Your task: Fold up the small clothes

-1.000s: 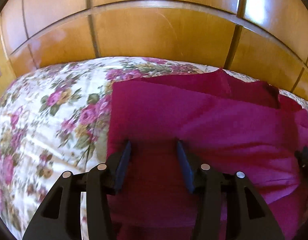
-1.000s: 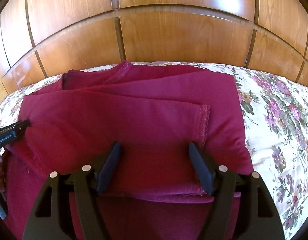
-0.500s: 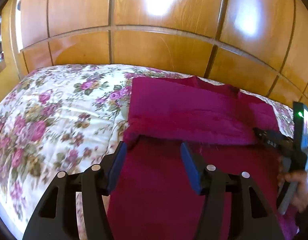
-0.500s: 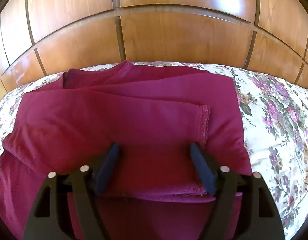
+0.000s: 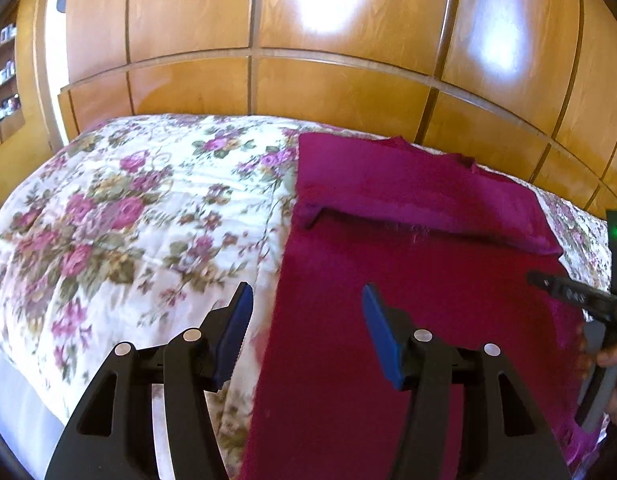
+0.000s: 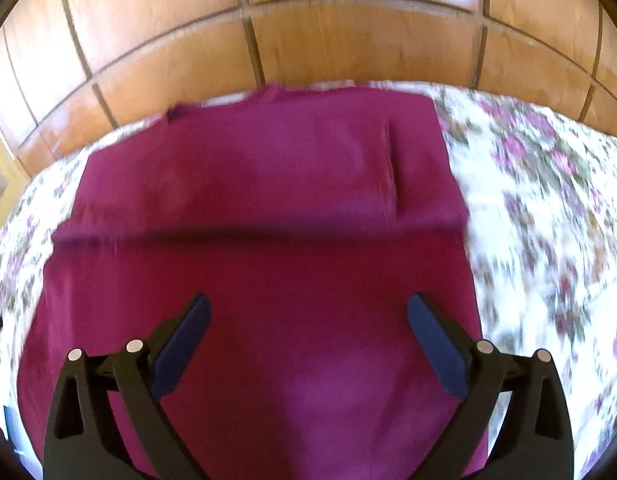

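While both grippers hover above the bed (image 5: 120, 216), neither holds anything. Left gripper (image 5: 306, 312): fingers (image 5: 236, 328) wide apart, straddling the left edge of the magenta garment (image 5: 408, 280). Right gripper (image 6: 308, 320): fingers (image 6: 436, 340) wide apart, over the garment's near half; also seen at right edge of left-wrist view. Garment lies flat on floral bedspread (image 6: 548, 208), far portion folded over w/ a sleeve hem on top. Wooden panelled wardrobe (image 5: 308, 92) behind bed. Right-wrist view motion-blurred.
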A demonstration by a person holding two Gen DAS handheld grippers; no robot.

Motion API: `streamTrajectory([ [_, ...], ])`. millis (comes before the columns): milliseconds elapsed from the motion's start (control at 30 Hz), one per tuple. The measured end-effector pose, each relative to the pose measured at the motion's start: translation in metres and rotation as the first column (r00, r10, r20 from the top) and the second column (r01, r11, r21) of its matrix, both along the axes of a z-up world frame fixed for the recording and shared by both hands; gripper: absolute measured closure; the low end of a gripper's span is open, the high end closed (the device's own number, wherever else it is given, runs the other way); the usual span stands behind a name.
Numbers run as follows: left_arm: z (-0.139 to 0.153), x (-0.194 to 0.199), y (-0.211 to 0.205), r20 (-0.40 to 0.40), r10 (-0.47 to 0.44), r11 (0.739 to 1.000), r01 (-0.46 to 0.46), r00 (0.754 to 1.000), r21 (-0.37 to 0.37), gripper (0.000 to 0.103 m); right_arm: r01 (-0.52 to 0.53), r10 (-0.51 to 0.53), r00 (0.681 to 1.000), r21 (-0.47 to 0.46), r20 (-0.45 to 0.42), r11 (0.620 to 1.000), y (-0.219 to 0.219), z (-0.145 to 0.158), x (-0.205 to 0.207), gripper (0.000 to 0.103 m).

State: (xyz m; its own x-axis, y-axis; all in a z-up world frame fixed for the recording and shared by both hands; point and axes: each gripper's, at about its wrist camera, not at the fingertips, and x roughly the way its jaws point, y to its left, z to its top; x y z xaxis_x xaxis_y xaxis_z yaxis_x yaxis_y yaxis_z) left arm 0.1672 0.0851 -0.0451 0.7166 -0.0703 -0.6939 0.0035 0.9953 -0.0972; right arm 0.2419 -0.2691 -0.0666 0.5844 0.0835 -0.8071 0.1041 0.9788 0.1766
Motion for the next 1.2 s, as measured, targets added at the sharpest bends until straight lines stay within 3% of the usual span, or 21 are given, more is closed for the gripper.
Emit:
streamTrajectory([
  [367,-0.038,-0.042,0.035,-0.121,0.017,0.999,-0.020,0.992,-0.026,0.047,-0.103,0.102,0.994,-0.025,-0.034,0.994,0.001,-0.003,-0.092,0.003],
  [500,-0.049,-0.066,0.048,-0.165,-0.022,0.994,0.004,0.986,-0.106,0.047,-0.063,0.062,0.998,-0.025,-0.028,0.998,-0.019,0.003,-0.129,0.003],
  [633,-0.056,-0.093,0.050,-0.207,-0.075,0.988,0.044,0.975,-0.149,0.048,0.008,-0.002,0.996,0.055,-0.094,0.998,-0.048,-0.007,-0.168,0.006],
  [667,-0.058,-0.098,0.047,-0.224,-0.095,0.986,0.060,0.970,-0.157,0.057,0.012,-0.003,0.993,0.074,-0.117,0.997,-0.052,-0.012,-0.177,0.013],
  [733,-0.060,-0.108,0.038,-0.248,-0.147,0.981,0.109,0.958,-0.161,0.066,0.005,0.008,0.988,0.085,-0.152,0.996,-0.053,-0.019,-0.192,0.022],
  [833,-0.058,-0.112,0.028,-0.253,-0.188,0.977,0.154,0.949,-0.149,0.087,-0.048,0.063,0.983,0.088,-0.174,0.995,-0.046,-0.020,-0.207,0.044],
  [867,-0.056,-0.111,0.026,-0.254,-0.200,0.975,0.168,0.946,-0.145,0.096,-0.067,0.083,0.980,0.092,-0.180,0.993,-0.043,-0.019,-0.209,0.061],
  [900,-0.054,-0.110,0.023,-0.251,-0.218,0.972,0.186,0.943,-0.145,0.096,-0.103,0.120,0.975,0.097,-0.186,0.990,-0.038,-0.017,-0.210,0.078],
  [967,-0.042,-0.109,0.021,-0.223,-0.257,0.961,0.225,0.940,-0.158,0.097,-0.136,0.149,0.972,0.081,-0.181,0.987,-0.030,-0.011,-0.211,0.095],
  [1200,0.002,-0.079,0.029,-0.112,-0.296,0.914,0.247,0.949,-0.321,0.097,-0.117,0.124,0.992,0.245,-0.012,0.962,-0.041,0.038,-0.180,0.095],
])
